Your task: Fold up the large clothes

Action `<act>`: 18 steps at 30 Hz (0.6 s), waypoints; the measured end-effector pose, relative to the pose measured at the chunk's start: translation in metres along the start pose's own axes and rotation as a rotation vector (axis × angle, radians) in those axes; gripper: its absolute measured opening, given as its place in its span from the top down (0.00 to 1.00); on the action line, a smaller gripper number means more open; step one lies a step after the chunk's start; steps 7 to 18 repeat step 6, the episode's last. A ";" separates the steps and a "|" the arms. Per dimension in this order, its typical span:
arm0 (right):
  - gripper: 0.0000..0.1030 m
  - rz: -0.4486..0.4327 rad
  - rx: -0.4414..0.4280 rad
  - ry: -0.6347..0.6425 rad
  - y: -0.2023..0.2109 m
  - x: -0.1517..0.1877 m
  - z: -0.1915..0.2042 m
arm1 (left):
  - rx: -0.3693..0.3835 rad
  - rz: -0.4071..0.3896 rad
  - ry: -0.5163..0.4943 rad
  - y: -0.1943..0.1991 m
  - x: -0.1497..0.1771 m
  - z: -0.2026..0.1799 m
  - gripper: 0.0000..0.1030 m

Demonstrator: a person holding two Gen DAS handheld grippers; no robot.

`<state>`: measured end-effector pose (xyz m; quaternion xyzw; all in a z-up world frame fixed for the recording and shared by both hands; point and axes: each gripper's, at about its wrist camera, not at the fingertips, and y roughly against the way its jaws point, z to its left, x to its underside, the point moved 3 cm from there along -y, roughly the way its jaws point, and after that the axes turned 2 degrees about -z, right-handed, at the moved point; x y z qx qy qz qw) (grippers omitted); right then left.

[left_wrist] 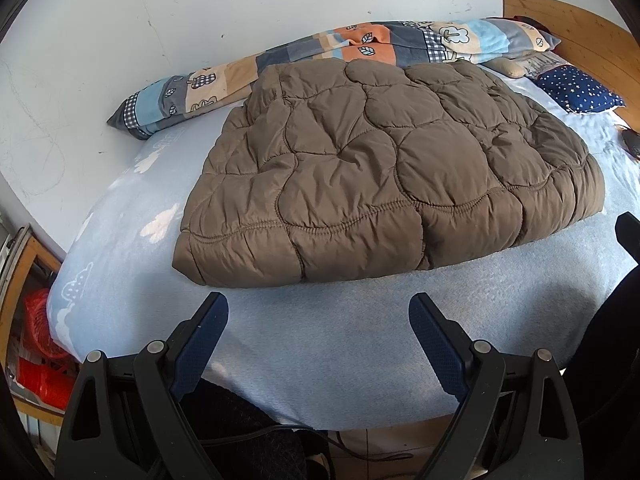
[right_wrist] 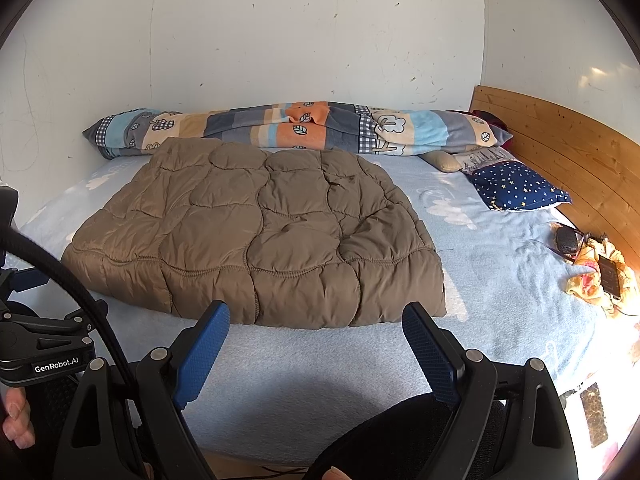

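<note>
On the light-blue bed (right_wrist: 280, 368), a folded brown jacket (right_wrist: 264, 232); both tongs (left_wrist: 318, 320) (right_wrist: 316, 324) gape empty.

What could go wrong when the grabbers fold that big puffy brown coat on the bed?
1. The brown quilted coat is thick and slick-looking; a pinched edge may slip from the jaws, and the fold may spring back open.
2. Its far edge touches the rolled patchwork blanket, so a lift there might snag that too.
3. A wide swing toward the headboard could perhaps knock the phone lying on the yellow cloth.

"GenRobot.AI" in white on black left gripper (right_wrist: 40, 344) body; nothing else legible.
</note>
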<state>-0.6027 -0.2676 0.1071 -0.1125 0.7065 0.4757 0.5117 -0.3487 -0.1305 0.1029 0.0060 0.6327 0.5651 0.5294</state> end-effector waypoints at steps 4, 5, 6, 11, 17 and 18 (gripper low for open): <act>0.11 -0.002 -0.002 0.001 0.001 -0.001 -0.002 | 0.016 -0.025 0.019 0.004 0.001 0.004 0.11; 0.11 -0.003 -0.003 0.001 0.001 -0.001 -0.003 | 0.017 -0.024 0.020 0.004 0.000 0.005 0.11; 0.11 -0.003 -0.004 0.002 0.000 -0.001 -0.003 | 0.014 -0.022 0.020 0.004 0.000 0.005 0.11; 0.11 -0.003 -0.004 0.002 0.000 -0.001 -0.003 | 0.014 -0.022 0.020 0.004 0.000 0.005 0.11; 0.11 -0.003 -0.004 0.002 0.000 -0.001 -0.003 | 0.014 -0.022 0.020 0.004 0.000 0.005 0.11; 0.11 -0.003 -0.004 0.002 0.000 -0.001 -0.003 | 0.014 -0.022 0.020 0.004 0.000 0.005 0.11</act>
